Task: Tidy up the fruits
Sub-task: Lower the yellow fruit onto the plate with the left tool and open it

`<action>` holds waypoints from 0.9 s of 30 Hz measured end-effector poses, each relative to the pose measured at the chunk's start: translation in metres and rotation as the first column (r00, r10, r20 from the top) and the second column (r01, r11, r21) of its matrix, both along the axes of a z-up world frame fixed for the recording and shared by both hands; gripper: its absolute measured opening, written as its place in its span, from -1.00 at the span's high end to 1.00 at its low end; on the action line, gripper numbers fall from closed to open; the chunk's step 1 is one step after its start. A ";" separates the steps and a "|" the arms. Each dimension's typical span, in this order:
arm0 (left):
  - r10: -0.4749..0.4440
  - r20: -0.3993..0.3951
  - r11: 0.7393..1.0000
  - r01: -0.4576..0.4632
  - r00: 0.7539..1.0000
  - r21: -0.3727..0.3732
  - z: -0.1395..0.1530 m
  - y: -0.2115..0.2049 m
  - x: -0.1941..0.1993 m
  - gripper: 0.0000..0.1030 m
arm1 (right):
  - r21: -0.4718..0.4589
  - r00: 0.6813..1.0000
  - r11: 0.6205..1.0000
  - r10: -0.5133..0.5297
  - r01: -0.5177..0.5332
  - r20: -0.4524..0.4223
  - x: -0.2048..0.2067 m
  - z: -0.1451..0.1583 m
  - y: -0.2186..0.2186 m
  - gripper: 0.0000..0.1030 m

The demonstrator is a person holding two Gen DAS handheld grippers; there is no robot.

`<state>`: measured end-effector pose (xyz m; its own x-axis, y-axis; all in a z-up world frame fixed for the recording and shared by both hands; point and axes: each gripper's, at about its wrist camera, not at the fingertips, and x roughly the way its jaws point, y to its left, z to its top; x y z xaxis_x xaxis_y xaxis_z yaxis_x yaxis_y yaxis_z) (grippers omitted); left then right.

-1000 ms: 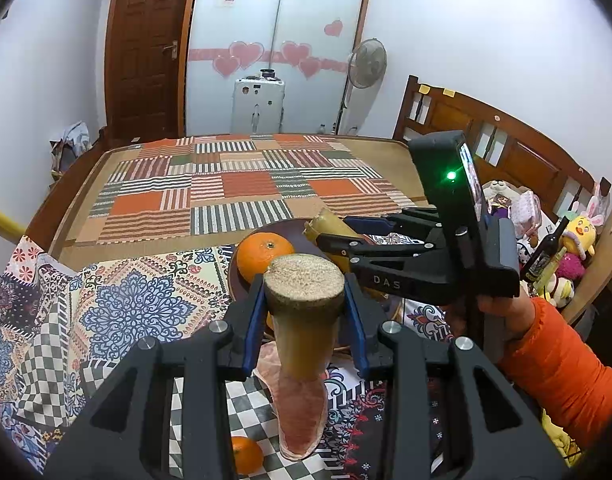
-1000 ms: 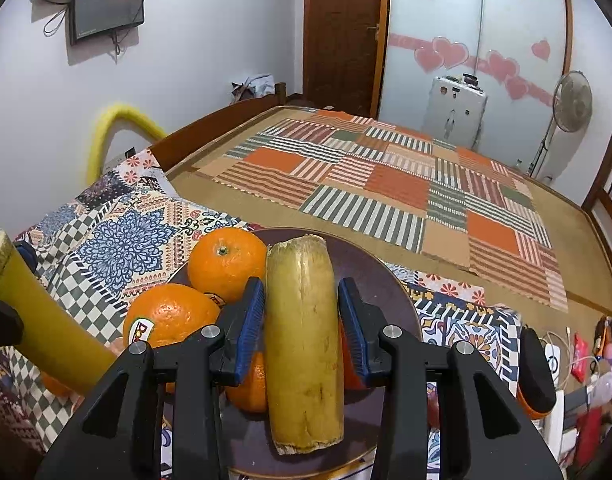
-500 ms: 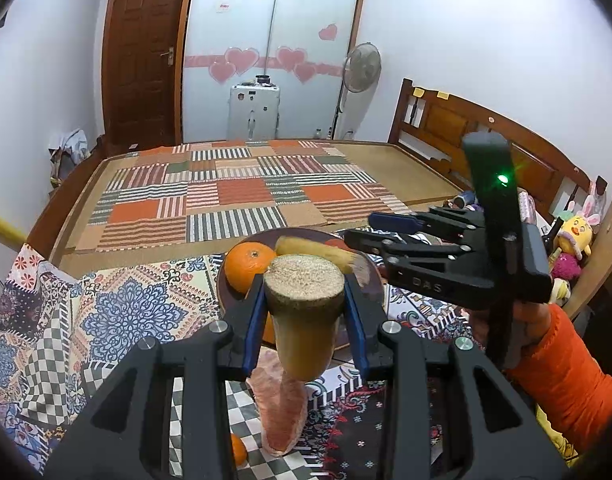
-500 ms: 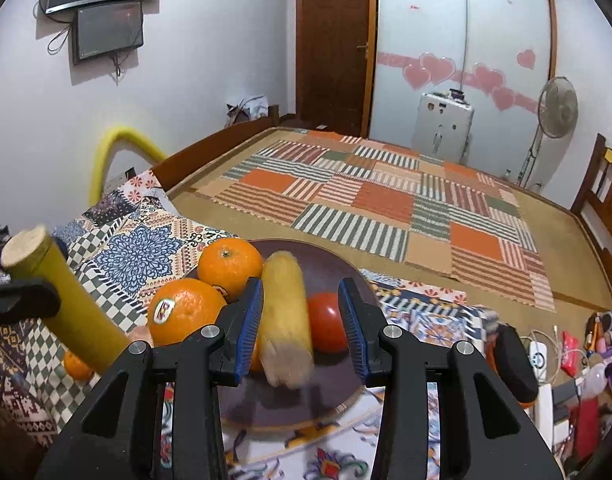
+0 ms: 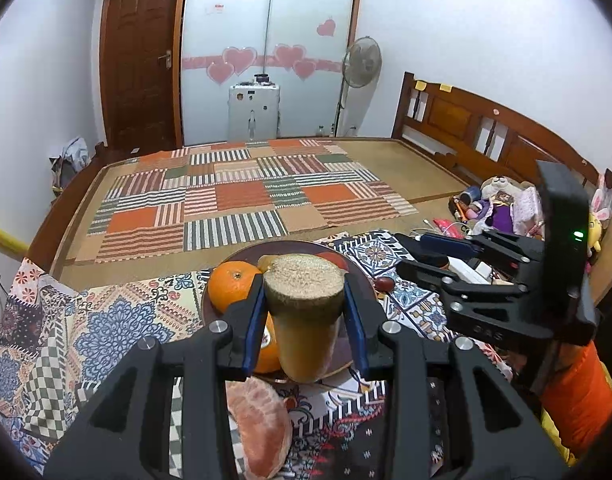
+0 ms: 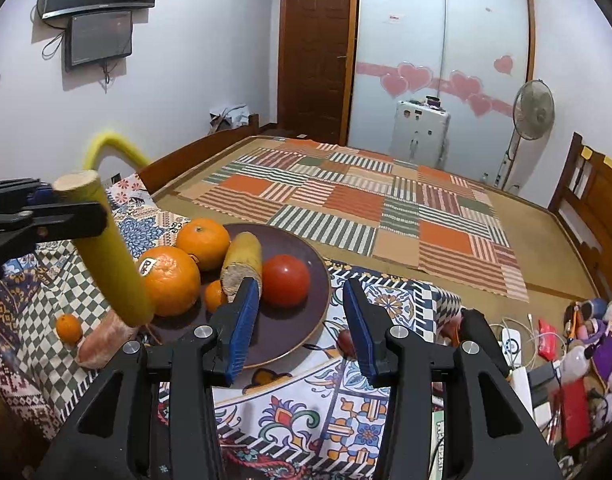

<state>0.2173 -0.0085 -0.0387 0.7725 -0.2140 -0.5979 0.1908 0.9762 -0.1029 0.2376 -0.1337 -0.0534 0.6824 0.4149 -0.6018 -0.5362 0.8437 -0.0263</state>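
Patterned cloth [image 6: 306, 412], plate [image 6: 302, 332] holding oranges [image 6: 170, 280], tomato [image 6: 286, 280]

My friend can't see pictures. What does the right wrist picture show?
A dark round plate on a patterned cloth holds two big oranges, a small orange, a red tomato and a yellow cut stalk piece. The right tool hangs open and empty above it. At left, the left tool grips another yellow stalk.
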 end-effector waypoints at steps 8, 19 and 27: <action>-0.005 -0.020 1.000 0.005 1.000 0.017 -0.006 -0.016 0.038 0.30 | 0.042 1.000 0.999 -0.002 0.002 0.003 0.007 -0.006 -0.008 0.21; 0.000 -0.112 0.999 -0.004 0.994 -0.036 -0.027 -0.015 0.095 0.29 | 0.050 1.000 0.999 -0.001 0.000 0.021 0.009 -0.011 -0.012 0.21; 0.045 -0.164 0.999 -0.044 0.985 0.004 -0.043 -0.020 0.123 0.24 | 0.060 1.000 0.998 0.002 -0.003 0.012 0.012 -0.016 -0.014 0.21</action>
